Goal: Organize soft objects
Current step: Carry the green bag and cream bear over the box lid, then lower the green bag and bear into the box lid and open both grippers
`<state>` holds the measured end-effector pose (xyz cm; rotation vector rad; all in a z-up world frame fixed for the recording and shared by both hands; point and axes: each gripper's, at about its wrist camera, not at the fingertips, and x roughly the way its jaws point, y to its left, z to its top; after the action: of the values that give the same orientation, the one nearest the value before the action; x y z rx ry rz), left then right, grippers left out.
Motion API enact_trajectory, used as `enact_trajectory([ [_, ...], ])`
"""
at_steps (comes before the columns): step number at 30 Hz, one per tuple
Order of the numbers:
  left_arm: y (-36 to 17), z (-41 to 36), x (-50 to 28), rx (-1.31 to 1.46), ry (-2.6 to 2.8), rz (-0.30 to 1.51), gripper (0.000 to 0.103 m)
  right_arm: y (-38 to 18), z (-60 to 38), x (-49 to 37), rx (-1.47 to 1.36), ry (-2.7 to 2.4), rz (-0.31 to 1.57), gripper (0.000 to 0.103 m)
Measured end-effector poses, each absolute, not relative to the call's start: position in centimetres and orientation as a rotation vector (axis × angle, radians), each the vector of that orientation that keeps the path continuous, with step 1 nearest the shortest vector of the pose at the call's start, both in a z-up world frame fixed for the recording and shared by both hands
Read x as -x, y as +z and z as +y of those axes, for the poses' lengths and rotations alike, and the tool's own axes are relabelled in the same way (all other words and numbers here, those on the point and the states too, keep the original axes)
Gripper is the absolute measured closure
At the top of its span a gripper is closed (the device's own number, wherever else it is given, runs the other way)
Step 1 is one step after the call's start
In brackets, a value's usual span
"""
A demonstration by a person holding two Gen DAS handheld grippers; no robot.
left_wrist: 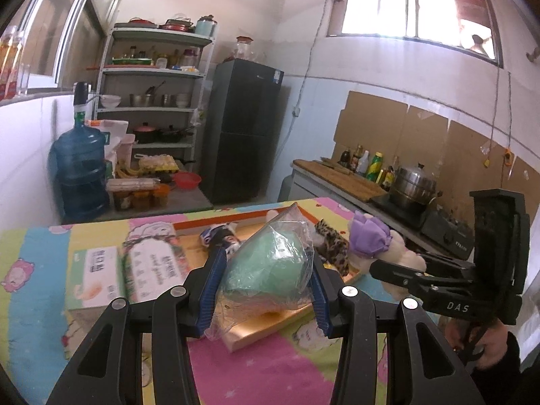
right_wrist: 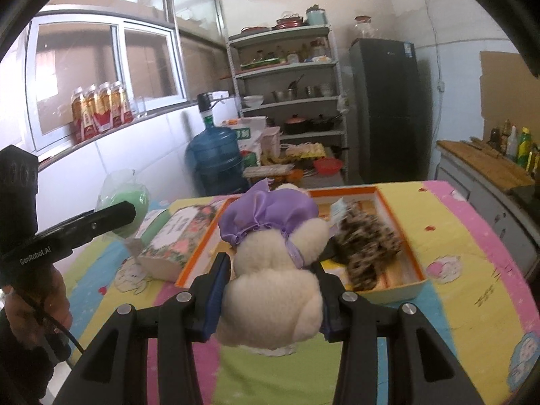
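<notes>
- We hold a bagged green sponge [left_wrist: 270,263] clamped in the left gripper [left_wrist: 266,290].
- Right gripper [right_wrist: 270,293] fingers squeeze a cream plush toy [right_wrist: 273,287].
- Both are raised above the tabletop [right_wrist: 455,236]; the orange-rimmed tray [right_wrist: 418,280] lies just ahead, nearer our right hand.

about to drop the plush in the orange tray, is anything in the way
Partly. The leopard-print soft item already fills the tray's right half, just beyond the cream plush clamped in the right tool. The tray's near-left floor looks free.
</notes>
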<state>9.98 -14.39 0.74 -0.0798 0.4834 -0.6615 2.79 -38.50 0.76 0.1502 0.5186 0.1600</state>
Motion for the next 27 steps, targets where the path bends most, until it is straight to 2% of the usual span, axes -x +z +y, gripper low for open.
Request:
enact_trajectory([
  [12,0.2,-20.0,-12.5,0.104,-0.652,0.512,0.055,1.8,-43.8,-5.3,-0.125,0.127,0.500,0.058],
  [27,1.7,-26.0,-18.3,0.024,-0.650,0.533,0.055,2.4,-49.6,-13.9,-0.139,0.237,0.566,0.058],
])
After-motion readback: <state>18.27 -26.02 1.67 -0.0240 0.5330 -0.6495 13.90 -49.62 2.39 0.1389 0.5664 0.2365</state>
